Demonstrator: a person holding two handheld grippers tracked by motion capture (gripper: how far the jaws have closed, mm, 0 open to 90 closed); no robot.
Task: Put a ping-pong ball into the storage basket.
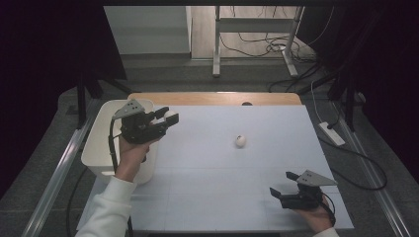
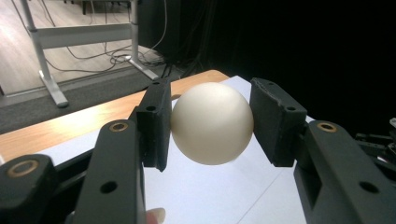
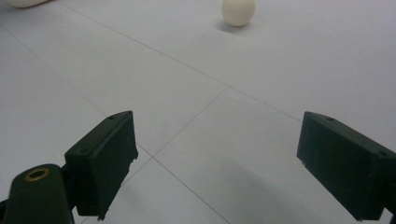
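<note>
At the upper left of the frame, the left hand-held gripper (image 1: 167, 118) clamps a white ball (image 2: 211, 122) beside the white bin (image 1: 96, 148). The smooth ball could slip out. The right hand-held gripper (image 1: 282, 183) is wide, empty.

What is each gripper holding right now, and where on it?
The left gripper holds a white ball, clamped across its middle between the two pads, beside the white bin. The right gripper is open and holds nothing.
</note>
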